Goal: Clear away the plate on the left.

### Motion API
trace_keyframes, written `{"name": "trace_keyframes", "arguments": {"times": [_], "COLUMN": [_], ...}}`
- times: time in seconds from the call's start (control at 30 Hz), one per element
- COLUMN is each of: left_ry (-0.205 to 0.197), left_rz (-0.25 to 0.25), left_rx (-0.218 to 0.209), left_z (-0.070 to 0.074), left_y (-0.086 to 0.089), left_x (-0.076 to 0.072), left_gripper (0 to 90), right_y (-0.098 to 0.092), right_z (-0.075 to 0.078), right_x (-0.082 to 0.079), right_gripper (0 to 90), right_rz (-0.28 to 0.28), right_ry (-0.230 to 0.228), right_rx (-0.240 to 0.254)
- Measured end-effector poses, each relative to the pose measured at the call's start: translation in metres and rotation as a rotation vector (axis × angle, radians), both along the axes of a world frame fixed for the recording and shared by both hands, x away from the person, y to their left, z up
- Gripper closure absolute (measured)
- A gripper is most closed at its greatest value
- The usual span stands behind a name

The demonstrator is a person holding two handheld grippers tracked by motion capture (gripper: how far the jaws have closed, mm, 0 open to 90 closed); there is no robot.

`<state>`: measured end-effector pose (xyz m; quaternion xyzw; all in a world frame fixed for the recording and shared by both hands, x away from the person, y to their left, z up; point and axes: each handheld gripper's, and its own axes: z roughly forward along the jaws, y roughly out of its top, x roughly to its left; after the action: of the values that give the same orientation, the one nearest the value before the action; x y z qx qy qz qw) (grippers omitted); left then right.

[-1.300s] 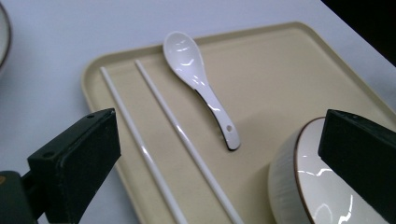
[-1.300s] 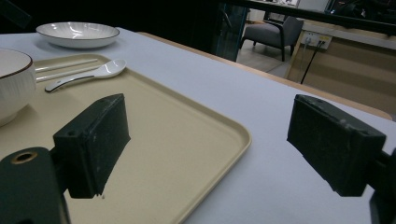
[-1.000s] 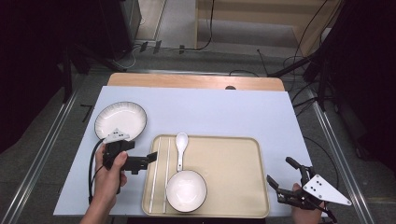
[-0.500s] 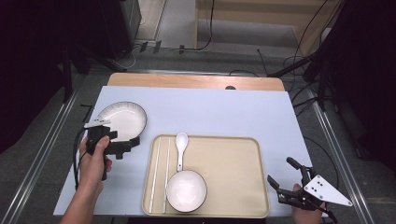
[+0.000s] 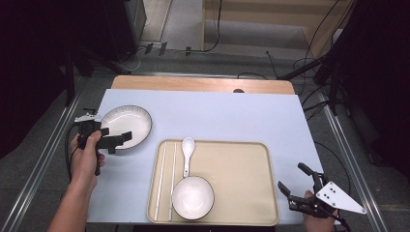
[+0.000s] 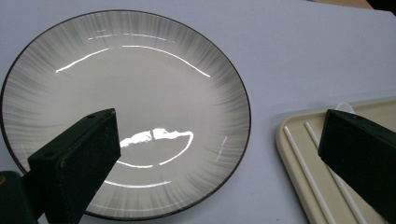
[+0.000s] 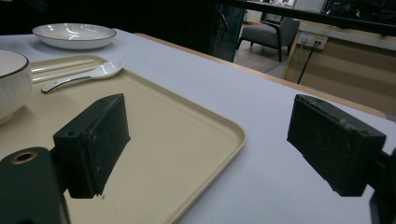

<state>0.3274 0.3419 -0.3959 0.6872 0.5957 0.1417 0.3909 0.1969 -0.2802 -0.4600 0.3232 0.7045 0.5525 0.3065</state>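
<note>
Your left tool [image 5: 117, 139] hangs spread wide over the plate's [image 5: 129, 122] 7 o'clock rim; right tool [image 5: 296, 187] spread, holding nothing

Plate [image 6: 126, 93]: glazed ceramic, glossy, fine grey radial streaks, dark rim. Bowl [image 5: 193, 197] and spoon [image 5: 187, 147]: glossy white ceramic. Tray [image 7: 187, 140]: smooth matt beige plastic. Left gripper [image 6: 219, 154] jaw pads: matt black. Table cover [image 5: 217, 113]: matt pale blue.

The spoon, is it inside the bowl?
No, the spoon lies flat on the tray, just behind the bowl.
</note>
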Motion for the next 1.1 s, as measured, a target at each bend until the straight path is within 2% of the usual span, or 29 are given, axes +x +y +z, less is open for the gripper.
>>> {"name": "trace_keyframes", "arguments": {"times": [0.1,0.17,0.3,0.43,0.63,0.73,0.83,1.07,1.1], "left_ry": [0.012,0.014,0.024,0.020,0.026,0.032,0.052,0.073,0.073], "left_rz": [0.013,0.040,0.048,0.032,0.054,0.059,0.059,0.113,0.113], "left_rx": [-0.019,-0.004,0.017,0.009,0.006,-0.011,-0.009,-0.039,-0.055], "left_z": [-0.003,-0.005,-0.009,-0.010,-0.012,-0.015,-0.020,-0.027,-0.027], "left_y": [0.008,0.012,0.018,0.022,0.029,0.034,0.038,0.051,0.052], "left_x": [0.004,0.007,0.013,0.017,0.025,0.029,0.032,0.036,0.036], "left_gripper": [2.8,8.1,7.2,6.1,6.4,6.4,6.6,12.6,13.4], "right_y": [0.000,0.001,0.000,0.001,0.001,0.001,0.001,0.001,0.001], "right_z": [0.000,0.000,0.000,0.000,0.000,0.000,0.000,0.000,0.000], "right_x": [0.000,0.000,0.000,0.000,0.000,0.000,0.000,0.000,0.000], "right_gripper": [13.2,13.2,13.2,13.2,13.2,13.2,13.2,13.2,13.2], "right_rz": [-0.001,0.000,0.001,0.003,0.005,0.005,0.005,0.005,0.004], "right_ry": [0.002,0.002,0.002,0.001,0.001,0.003,0.004,0.002,0.003], "right_rx": [-0.003,-0.003,-0.004,-0.005,-0.004,-0.003,-0.003,-0.005,-0.005]}}
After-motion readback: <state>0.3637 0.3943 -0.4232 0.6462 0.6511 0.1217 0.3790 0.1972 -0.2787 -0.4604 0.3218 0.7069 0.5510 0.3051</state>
